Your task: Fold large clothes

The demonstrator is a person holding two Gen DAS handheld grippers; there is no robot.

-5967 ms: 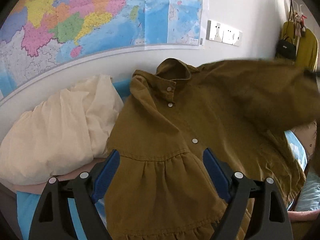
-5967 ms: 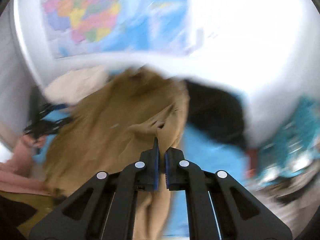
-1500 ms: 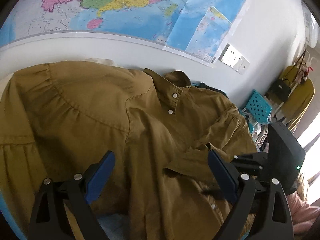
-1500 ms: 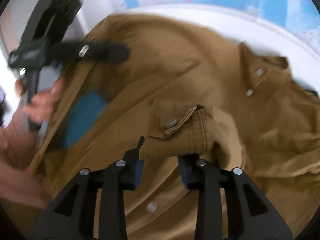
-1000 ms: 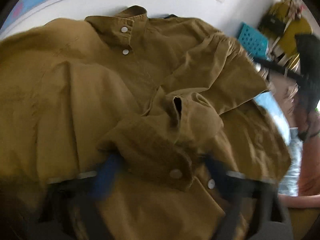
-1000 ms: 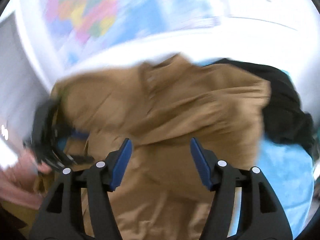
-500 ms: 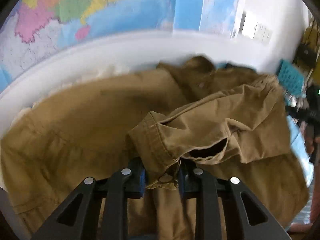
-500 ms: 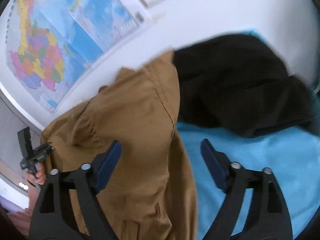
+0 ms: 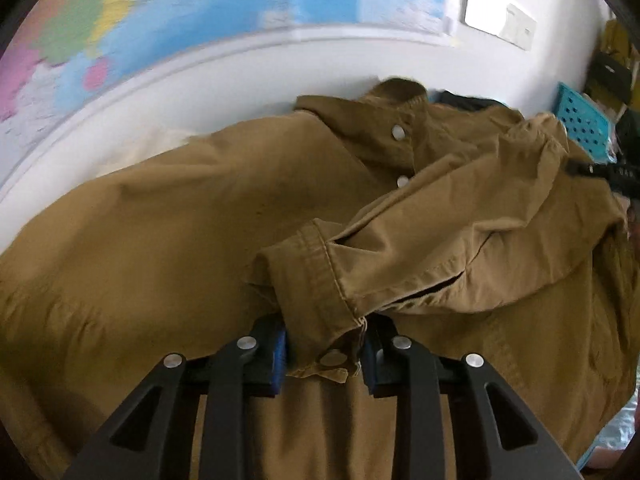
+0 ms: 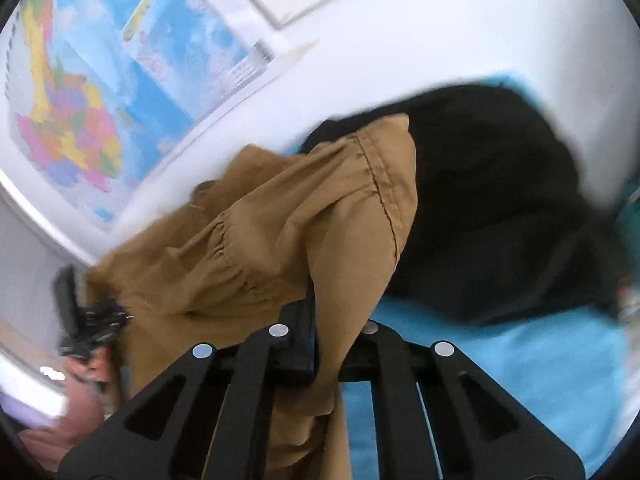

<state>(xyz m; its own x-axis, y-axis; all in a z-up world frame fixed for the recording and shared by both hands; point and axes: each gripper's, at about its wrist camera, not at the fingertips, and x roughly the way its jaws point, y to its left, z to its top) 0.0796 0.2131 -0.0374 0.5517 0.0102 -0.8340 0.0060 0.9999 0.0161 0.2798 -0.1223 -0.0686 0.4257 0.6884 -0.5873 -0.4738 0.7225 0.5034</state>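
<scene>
Sleeve-fold step: left gripper (image 9: 324, 354) pinches cuff (image 9: 316, 280); right gripper (image 10: 332, 344) pinches shirt (image 10: 280, 240) edge. Next, probably lay sleeve flat.

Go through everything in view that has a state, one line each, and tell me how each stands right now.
Left tongs: shut on the sleeve cuff.
Right tongs: shut on the shirt's side edge.
Brown shirt: spread out, not yet folded flat.
Sleeve cuff: lifted, drawn across the shirt front.
Collar snaps: fastened.
Black garment: crumpled in a heap, untouched.
Cream bundle: mostly hidden behind the shirt.
</scene>
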